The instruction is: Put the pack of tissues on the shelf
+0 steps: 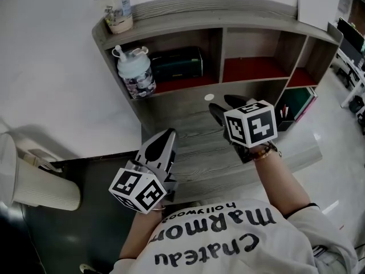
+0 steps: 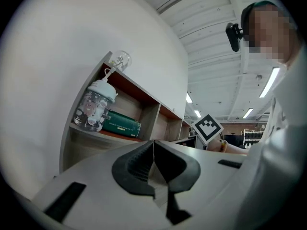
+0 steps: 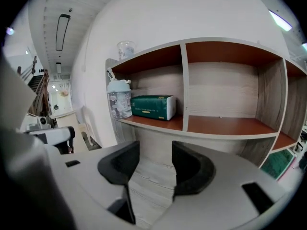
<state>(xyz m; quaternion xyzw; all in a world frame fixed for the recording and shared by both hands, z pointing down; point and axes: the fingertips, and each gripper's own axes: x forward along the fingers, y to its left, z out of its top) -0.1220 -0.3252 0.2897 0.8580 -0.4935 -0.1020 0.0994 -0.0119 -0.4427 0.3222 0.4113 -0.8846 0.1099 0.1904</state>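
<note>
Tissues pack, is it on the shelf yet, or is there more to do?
Looks done: the green pack of tissues lies in the left compartment of the shelf, beside the bottle. In hand: nothing; the right gripper is open and empty, the left gripper shut on nothing. Left: nothing that shows.

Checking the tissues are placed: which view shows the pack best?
The right gripper view: the pack lies in full view on the shelf, beside the bottle. The head view shows it dark, from above; the left gripper view shows it small and oblique.

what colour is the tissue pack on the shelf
Dark green tissue pack, white end; clearest in right gripper view.
</note>
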